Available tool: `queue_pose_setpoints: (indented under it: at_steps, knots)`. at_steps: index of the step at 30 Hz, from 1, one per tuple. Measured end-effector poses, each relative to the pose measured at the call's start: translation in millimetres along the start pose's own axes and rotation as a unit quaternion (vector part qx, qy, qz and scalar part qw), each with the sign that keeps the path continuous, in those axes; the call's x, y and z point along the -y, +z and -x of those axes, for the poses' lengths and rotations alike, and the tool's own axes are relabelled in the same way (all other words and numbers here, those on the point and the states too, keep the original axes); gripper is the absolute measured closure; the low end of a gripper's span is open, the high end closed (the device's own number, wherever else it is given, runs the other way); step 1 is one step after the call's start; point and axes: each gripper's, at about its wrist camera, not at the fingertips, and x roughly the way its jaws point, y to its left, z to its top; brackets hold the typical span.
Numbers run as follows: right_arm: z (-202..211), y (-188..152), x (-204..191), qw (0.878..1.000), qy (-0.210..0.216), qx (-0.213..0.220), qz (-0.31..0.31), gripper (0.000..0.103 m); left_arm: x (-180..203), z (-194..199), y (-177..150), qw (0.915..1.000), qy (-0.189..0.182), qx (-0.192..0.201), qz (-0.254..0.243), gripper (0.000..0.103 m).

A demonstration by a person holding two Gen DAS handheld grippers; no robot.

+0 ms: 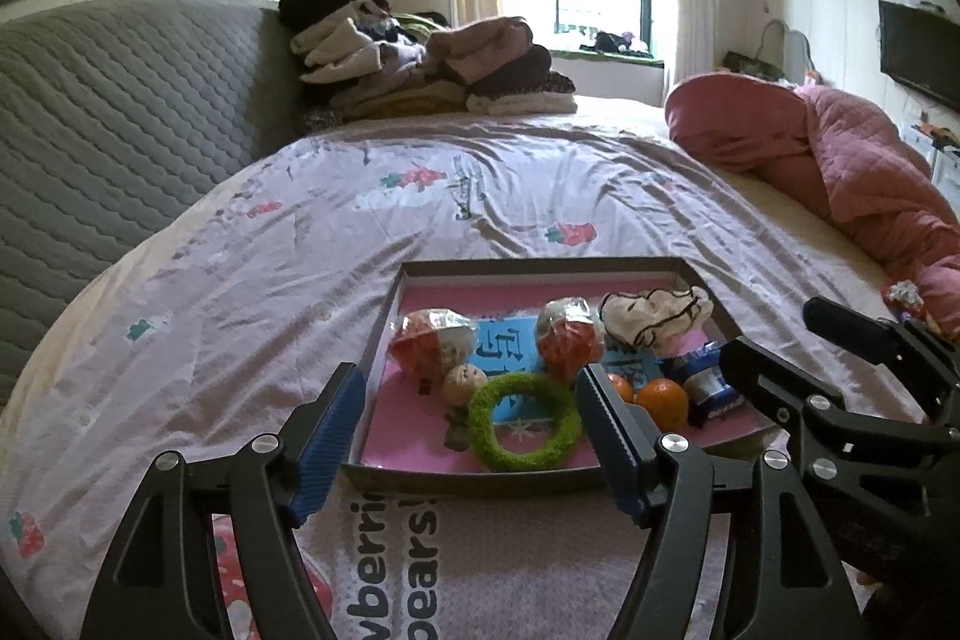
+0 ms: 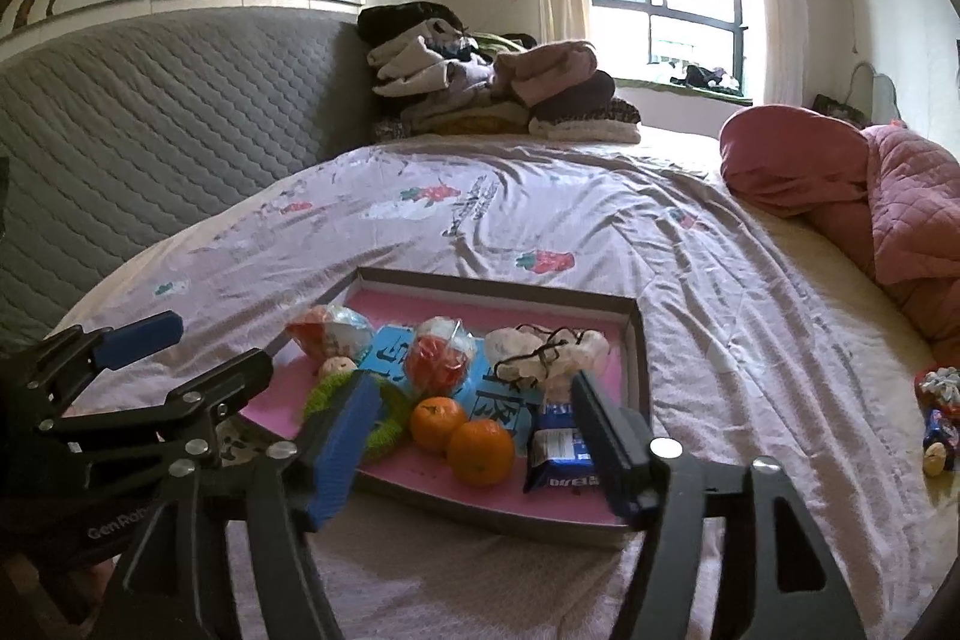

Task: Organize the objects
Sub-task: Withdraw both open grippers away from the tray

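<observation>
Hovering spread-jawed, both grippers flank the tray's near rim.

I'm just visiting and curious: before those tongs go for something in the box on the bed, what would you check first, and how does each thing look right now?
1. Left tongs open and empty: ok.
2. Right tongs open and empty: ok.
3. Box lies flat on the bed: ok.
4. Green ring unobstructed from above: ok.
5. Two oranges touching each other, little finger room between them: not ok.
6. Loose items at the bed's right edge, outside the box, within reach: cannot tell.
</observation>
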Motion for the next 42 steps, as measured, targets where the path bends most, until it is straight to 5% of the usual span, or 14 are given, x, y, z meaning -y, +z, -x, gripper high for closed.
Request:
queue_pose_setpoints:
  at_steps: [30, 42]
  knots:
    - [96.9, 16.9, -36.6, 0.998, -0.019, 0.057, 0.014, 0.029, -29.7, 96.2, 1.1, 0.9987, -0.011, 0.047, 0.017, 0.026]
    - [98.5, -2.7, -50.0, 0.999, -0.013, 0.038, 0.028, 0.029, -24.1, 104.3, -8.9, 0.9988, -0.022, 0.042, 0.015, 0.026]
